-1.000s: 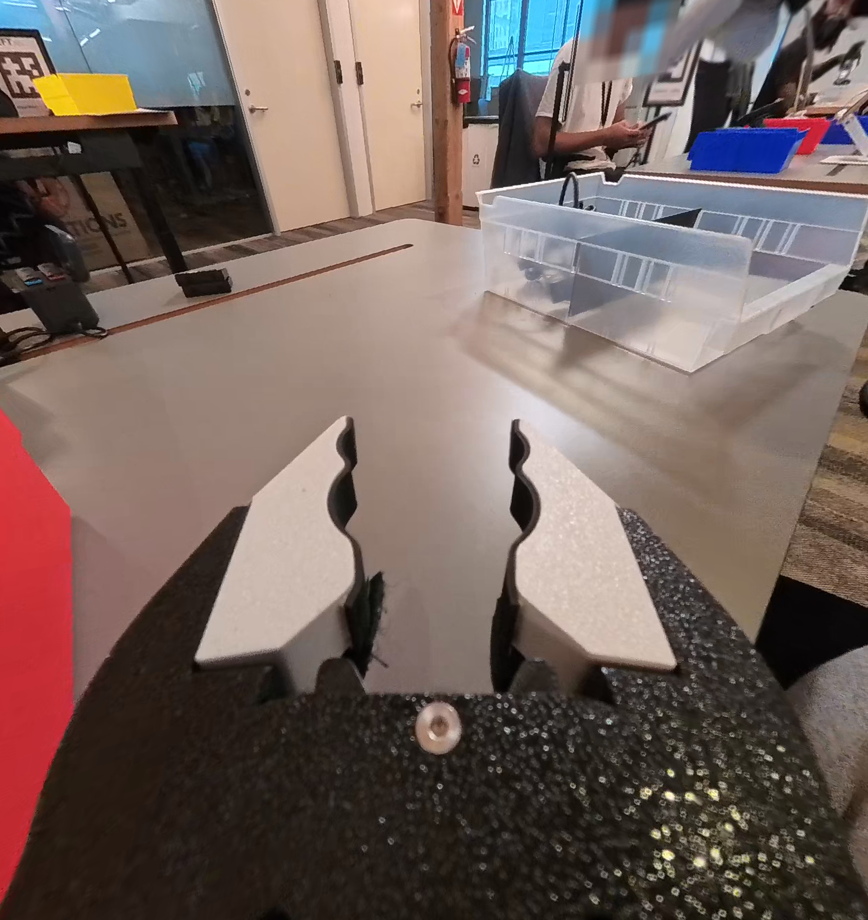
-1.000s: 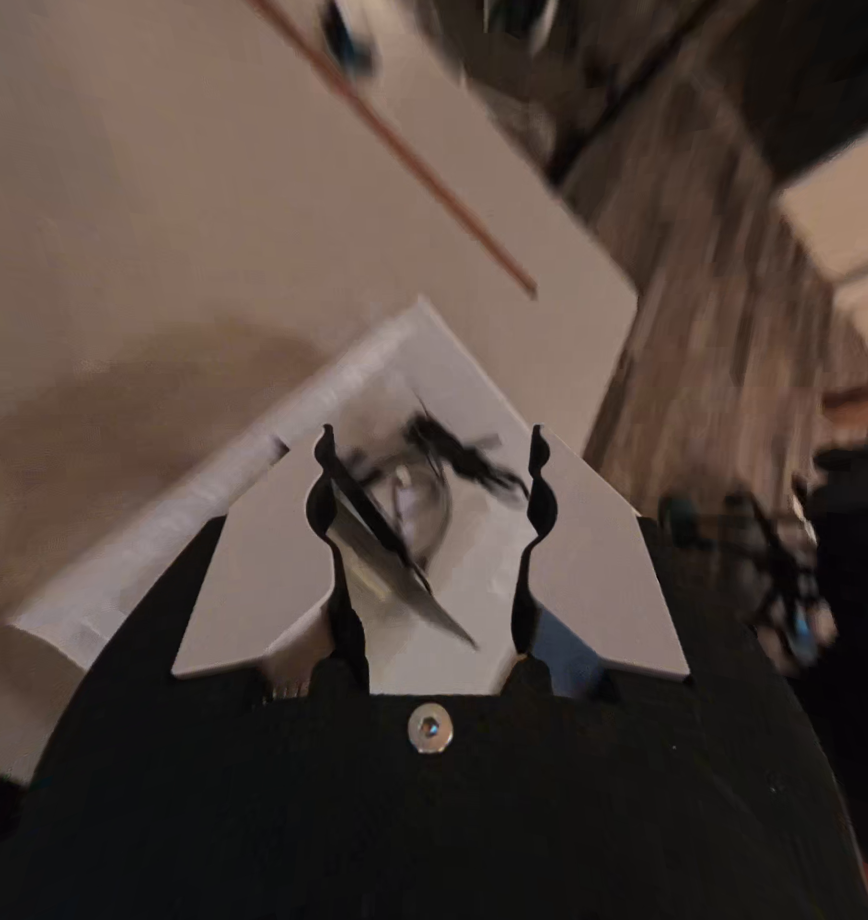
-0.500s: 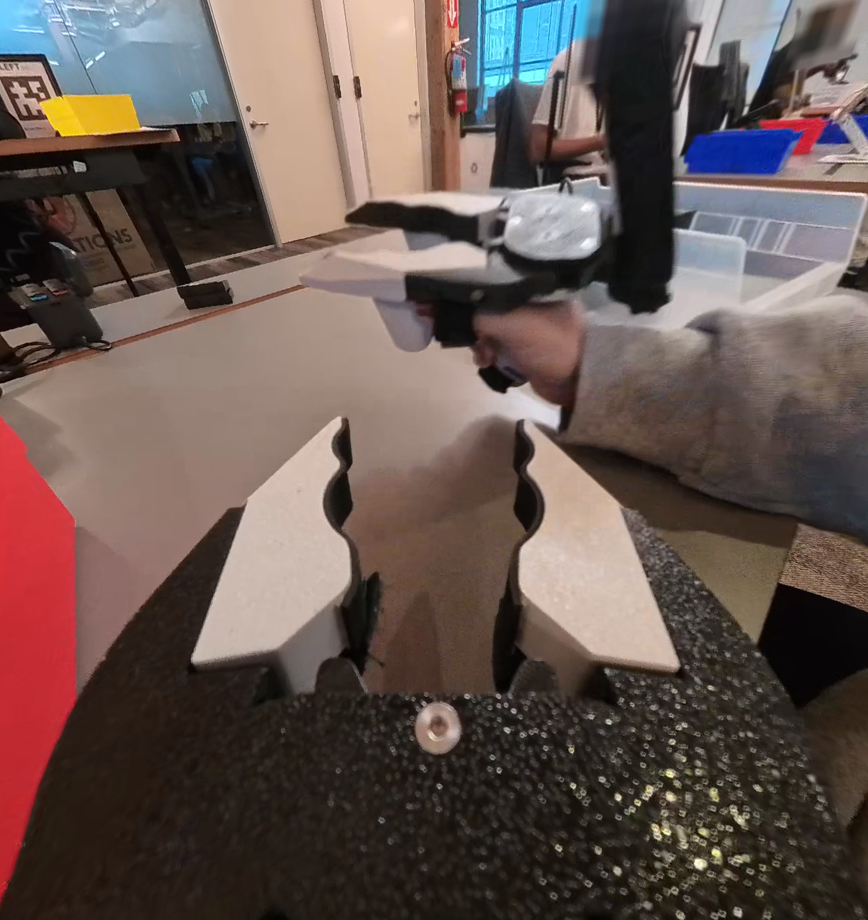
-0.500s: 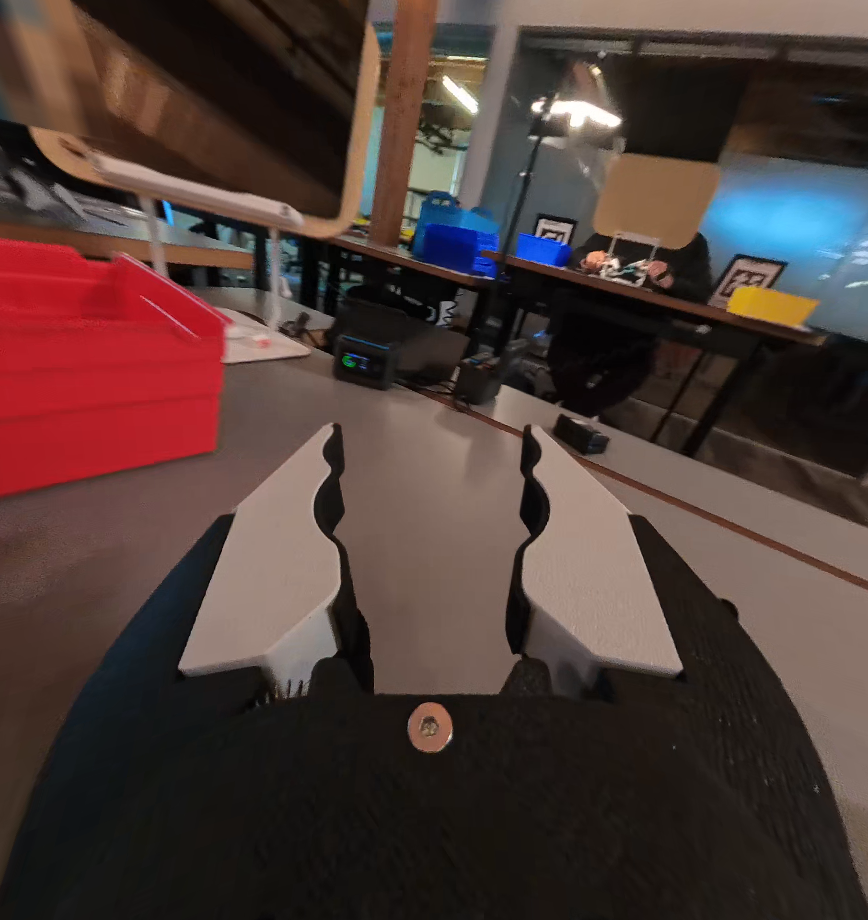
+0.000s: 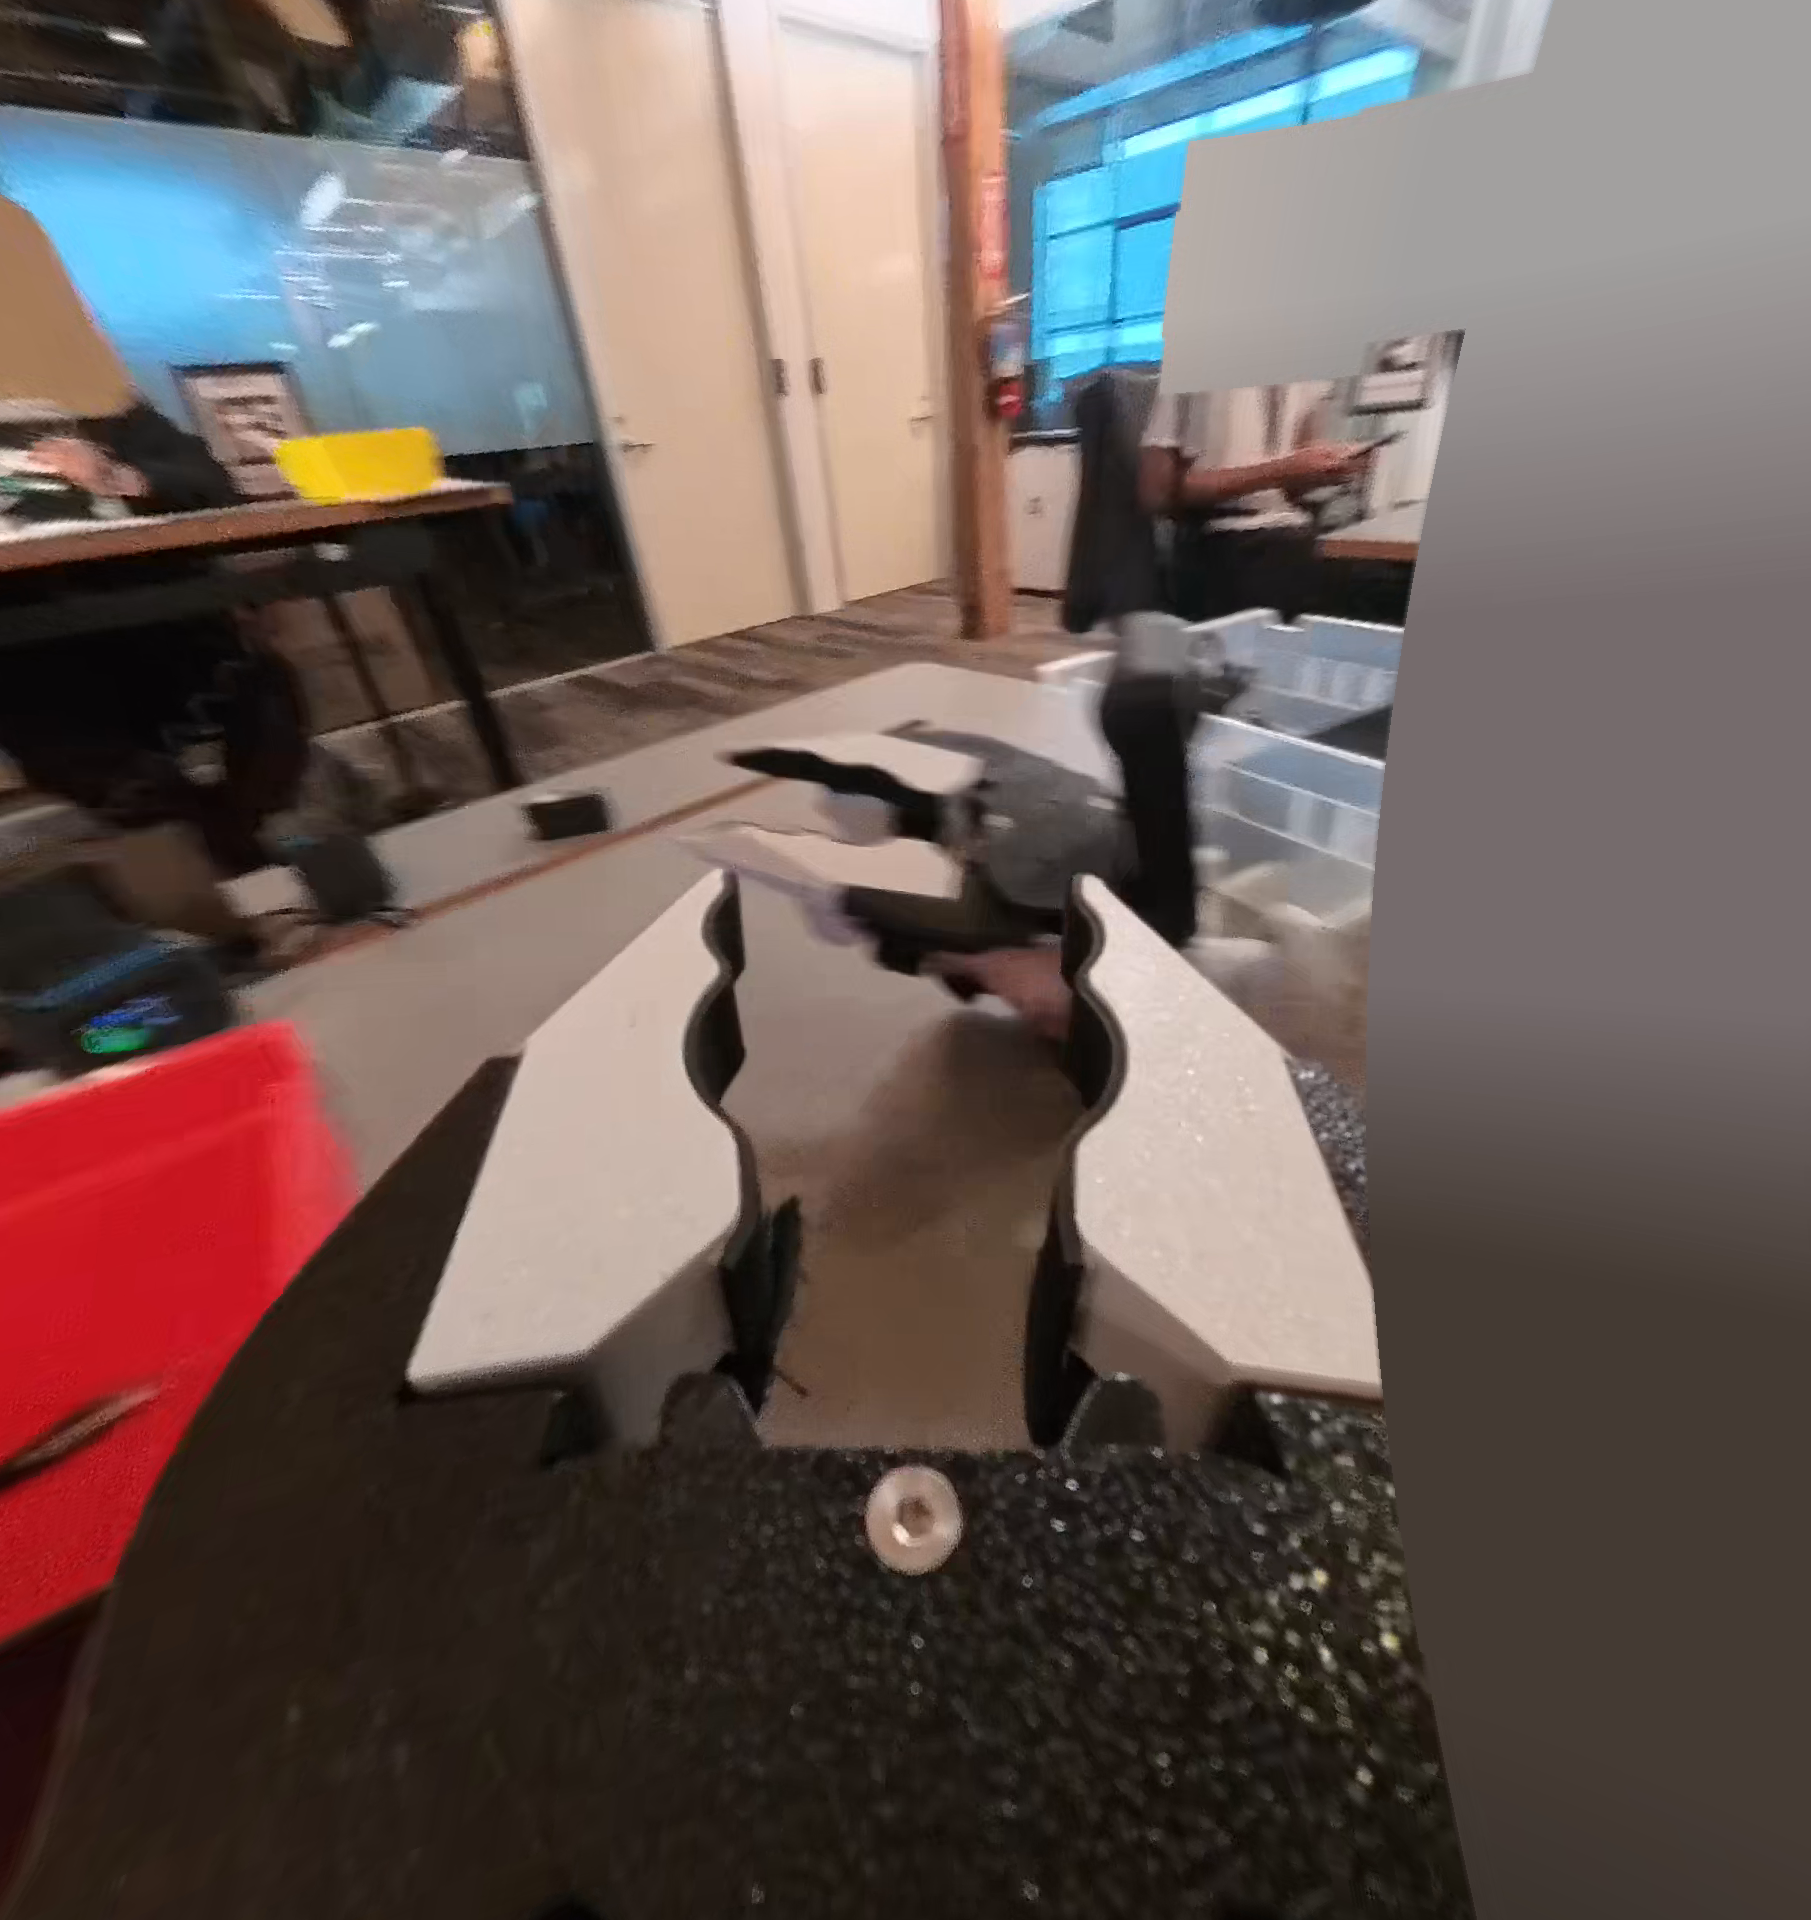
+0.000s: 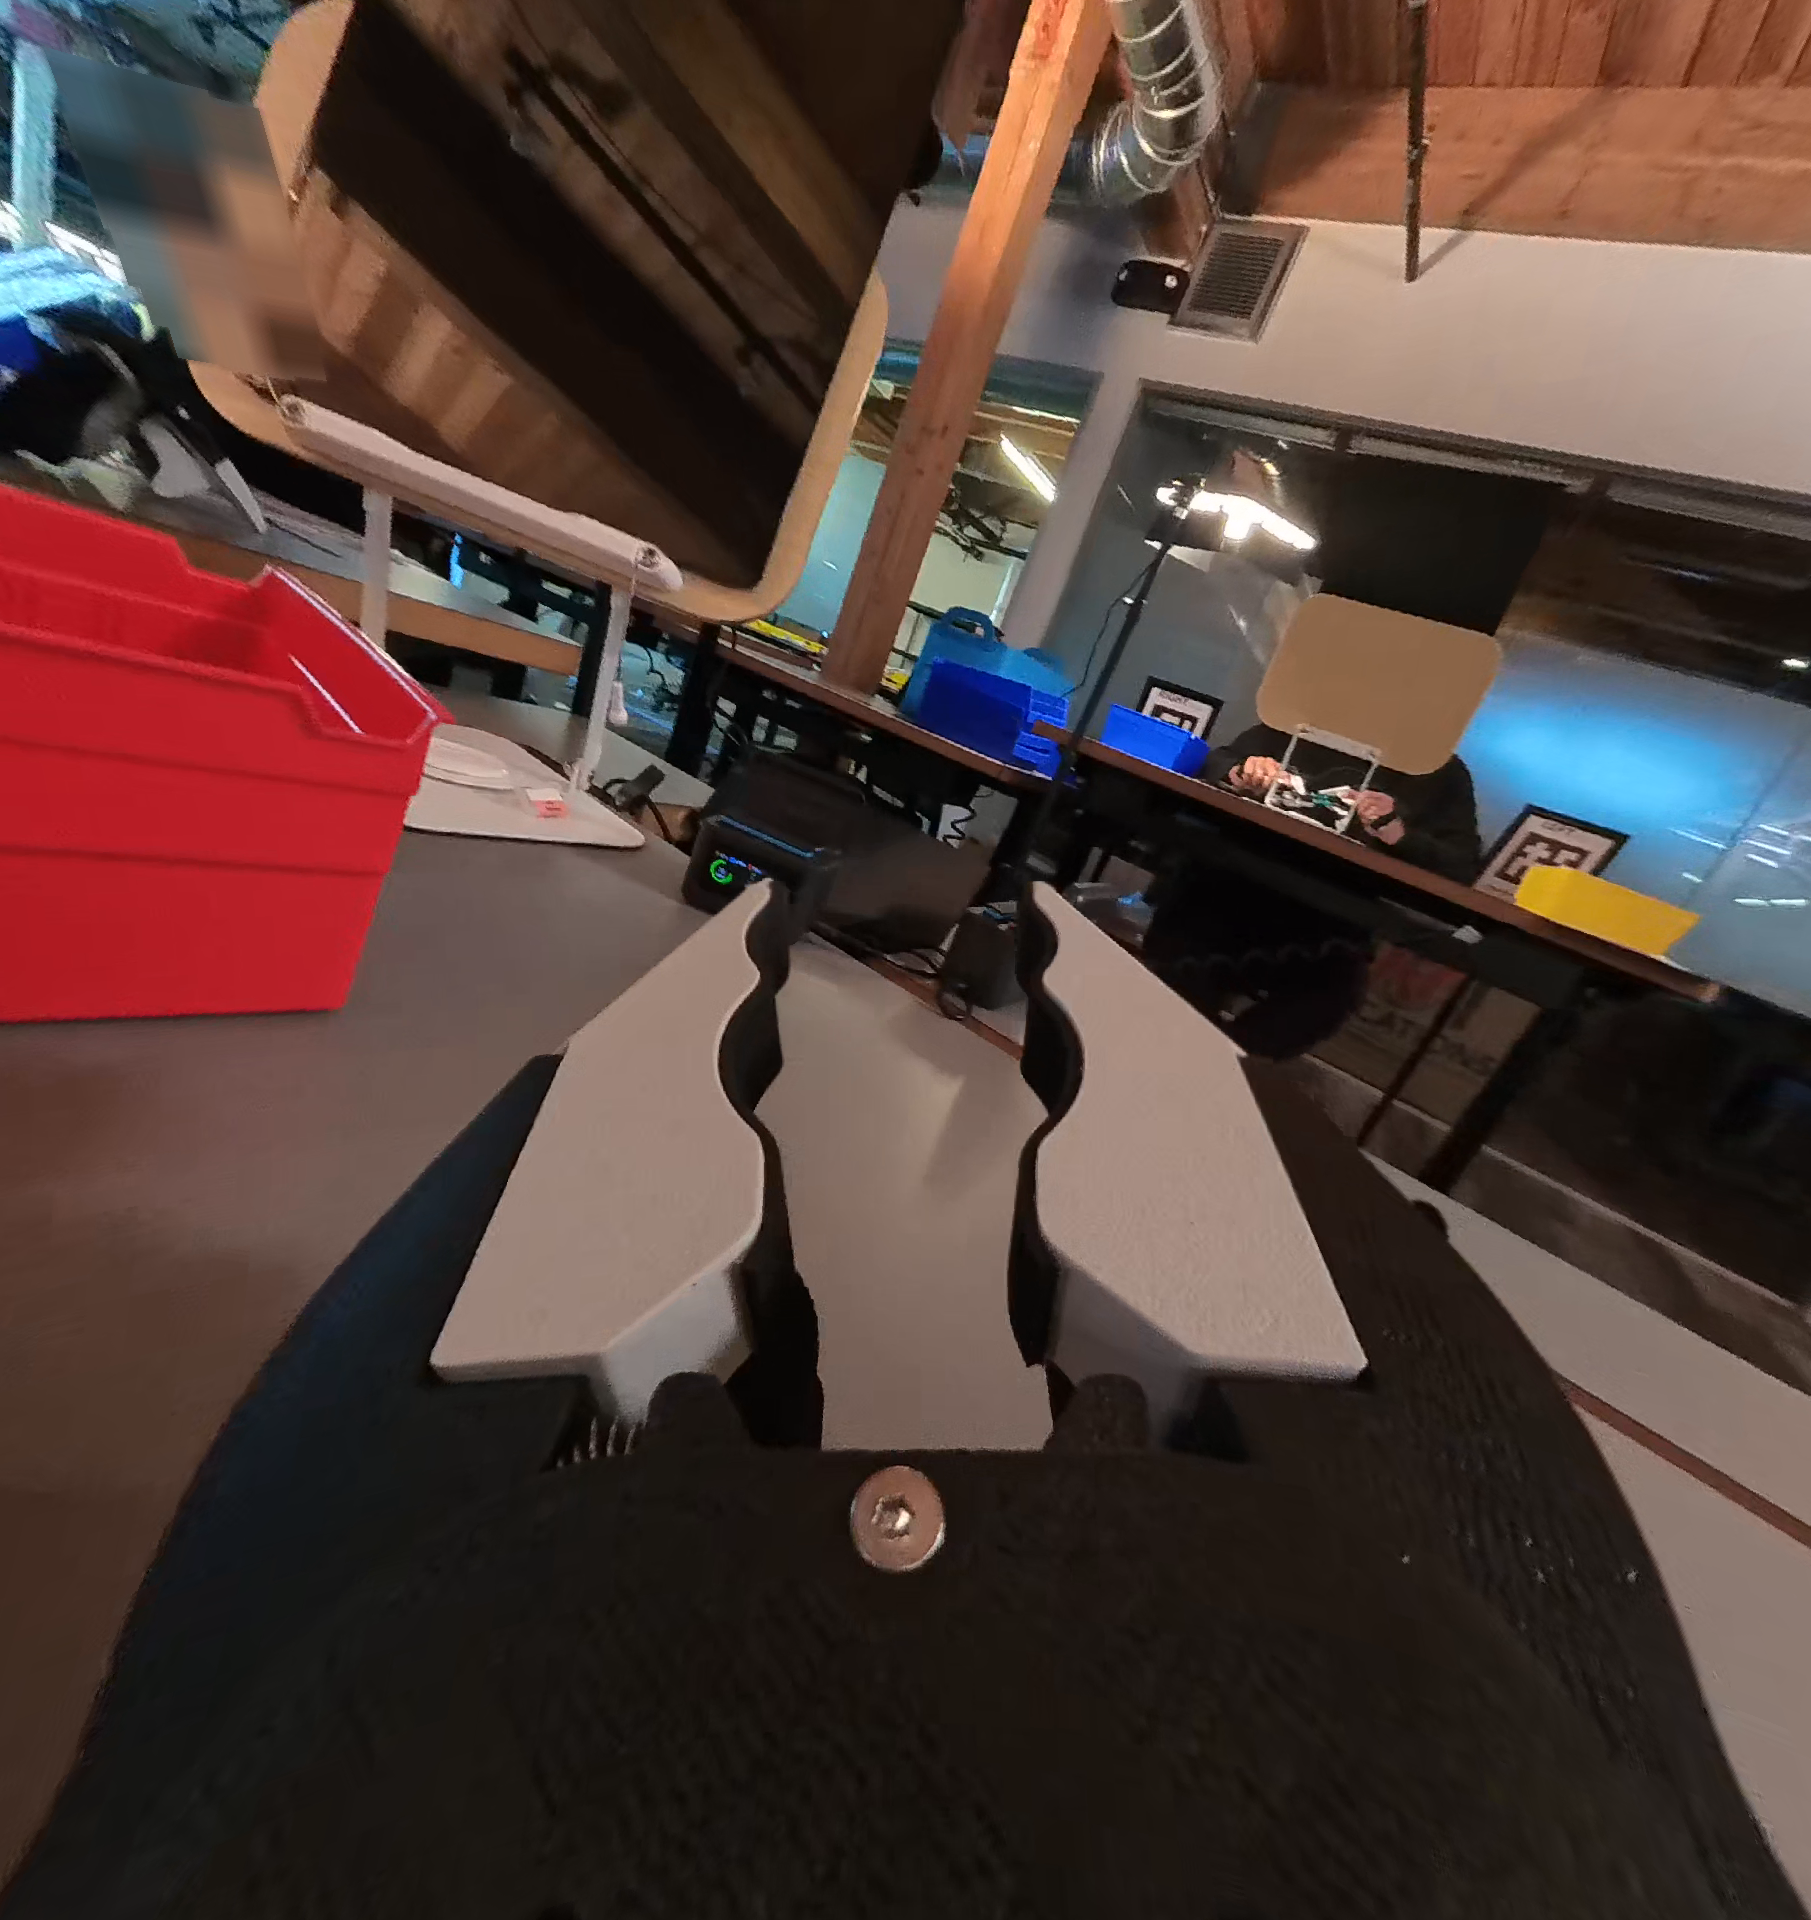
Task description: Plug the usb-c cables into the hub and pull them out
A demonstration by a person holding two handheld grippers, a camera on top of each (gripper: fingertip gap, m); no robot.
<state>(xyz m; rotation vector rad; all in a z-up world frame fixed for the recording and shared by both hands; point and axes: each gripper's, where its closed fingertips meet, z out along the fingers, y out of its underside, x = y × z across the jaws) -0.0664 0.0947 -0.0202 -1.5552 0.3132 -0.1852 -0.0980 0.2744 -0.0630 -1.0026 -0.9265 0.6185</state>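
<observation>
USB-C cables and hub: whereabouts impossible to tell from either view.

Nothing held in the left gripper [image 5: 901,894], jaws spread wide, with only bare grey table [image 5: 568,935] showing through the gap. Just to its left, a red bin [image 5: 101,1247], blurred. Ahead, seen side-on over the table, the right gripper [image 6: 901,899], gripped by a hand [image 5: 1026,987] and pointing leftward, its two fingers parted. Behind that, at the table's far right, a clear divided bin [image 5: 1296,727]. Farther left on the table, a small black block [image 5: 565,814] beside a dark seam. On a separate table behind, a yellow bin [image 5: 355,464].

From the right wrist view: jaws likewise apart, a little narrower than the left pair, clasping nothing, hovering low over the table. At left, the red bin again, well apart from the fingers. Beyond the fingertips, a dark device with a lit green display [image 6: 745,868] and a white stand base [image 6: 527,800] just beside the bin. Farther back, blue bins [image 6: 984,696] and a seated person [image 6: 1337,810] at another table.
</observation>
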